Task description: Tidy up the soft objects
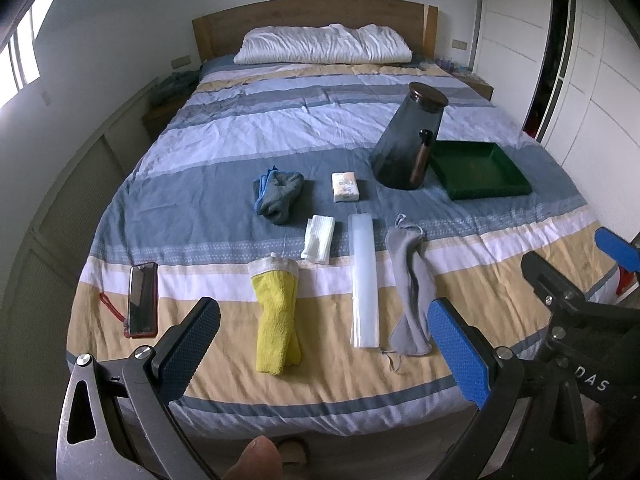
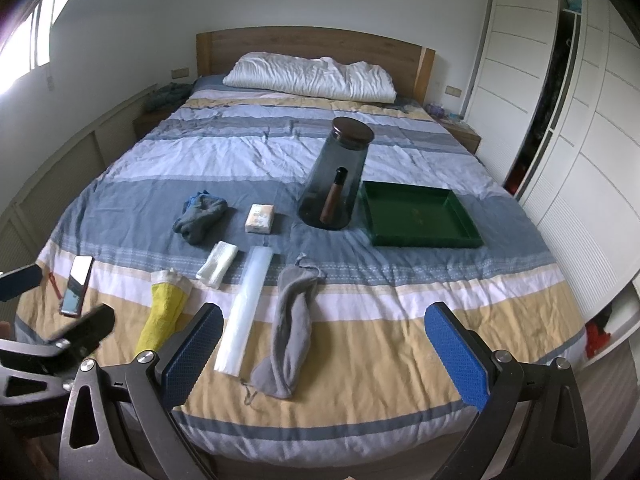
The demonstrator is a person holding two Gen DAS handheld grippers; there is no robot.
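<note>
While both jaws gape wide, the yellow cloth (image 1: 278, 320) lies ahead between the left pair.

You have open striped bedspread (image 2: 400, 312) on the near right, clear from the bed's near edge up to the green tray (image 2: 422, 216). On the near left, the yellow cloth (image 1: 278, 320), clear plastic sleeve (image 1: 363, 284) and grey pouch (image 1: 410, 292) lie side by side with narrow lanes between them. The phone (image 1: 142, 300) blocks the near left edge. The tall dark jar (image 2: 338, 176) stands just left of the tray, the one high obstacle. Beyond it, the bed lies open to the pillow (image 2: 308, 76).
</note>
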